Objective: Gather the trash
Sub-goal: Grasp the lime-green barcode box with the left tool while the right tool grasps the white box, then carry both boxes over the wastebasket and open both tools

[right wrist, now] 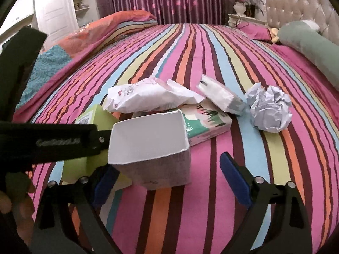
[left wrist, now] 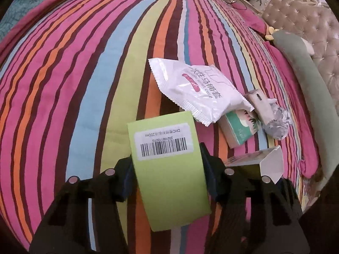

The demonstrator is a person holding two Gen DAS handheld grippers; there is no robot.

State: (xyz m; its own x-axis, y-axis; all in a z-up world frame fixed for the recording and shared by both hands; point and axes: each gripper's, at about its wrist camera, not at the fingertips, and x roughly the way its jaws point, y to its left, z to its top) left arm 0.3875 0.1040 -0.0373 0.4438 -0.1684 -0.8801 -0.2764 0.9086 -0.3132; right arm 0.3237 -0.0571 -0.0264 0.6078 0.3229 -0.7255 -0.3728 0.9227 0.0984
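Observation:
My left gripper [left wrist: 167, 158] is shut on a lime green box [left wrist: 167, 158] with a barcode label, held over the striped bed; the box also shows at the left of the right wrist view [right wrist: 93, 118]. My right gripper [right wrist: 169, 175] is open, its fingers on either side of an open white carton [right wrist: 148, 148] lying on the bed. Beyond lie a white plastic wrapper [right wrist: 148, 96] [left wrist: 195, 86], a green tissue pack [right wrist: 203, 124] [left wrist: 239, 129], a small white packet [right wrist: 220, 97] and a crumpled paper ball [right wrist: 269, 110] [left wrist: 277, 124].
The striped bedspread [right wrist: 211, 53] covers the bed. A green bolster [right wrist: 313, 44] and tufted headboard [right wrist: 296, 6] are at the right. A folded quilt [right wrist: 101, 33] lies at the far left. A nightstand [right wrist: 243, 19] and curtains stand behind.

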